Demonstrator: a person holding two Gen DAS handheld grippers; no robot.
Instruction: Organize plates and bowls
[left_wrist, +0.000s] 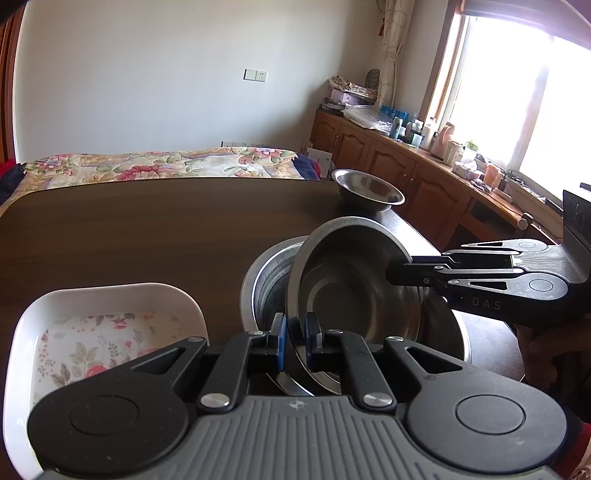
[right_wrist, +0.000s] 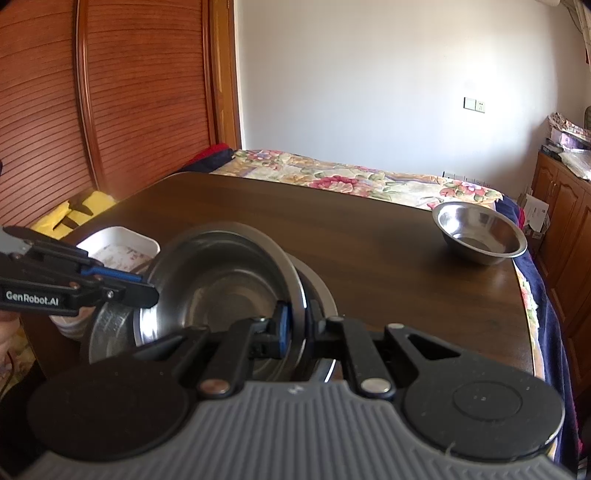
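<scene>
Wooden table (right_wrist: 369, 251) bears a large steel basin (left_wrist: 258, 280), with a tilted steel bowl (left_wrist: 354, 280) above it. Left gripper (left_wrist: 295, 341) and right gripper (right_wrist: 295, 328) each pinch its rim; uneven release could drop it clattering. Markings: "GenRobot.AI", "DAS".

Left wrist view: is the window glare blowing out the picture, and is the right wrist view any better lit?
Left wrist view: the window is blown out to white, yet the tilted steel bowl stays readable; straight edges bend from the fisheye. Right wrist view: no window, even light, sharp small bowl.
</scene>
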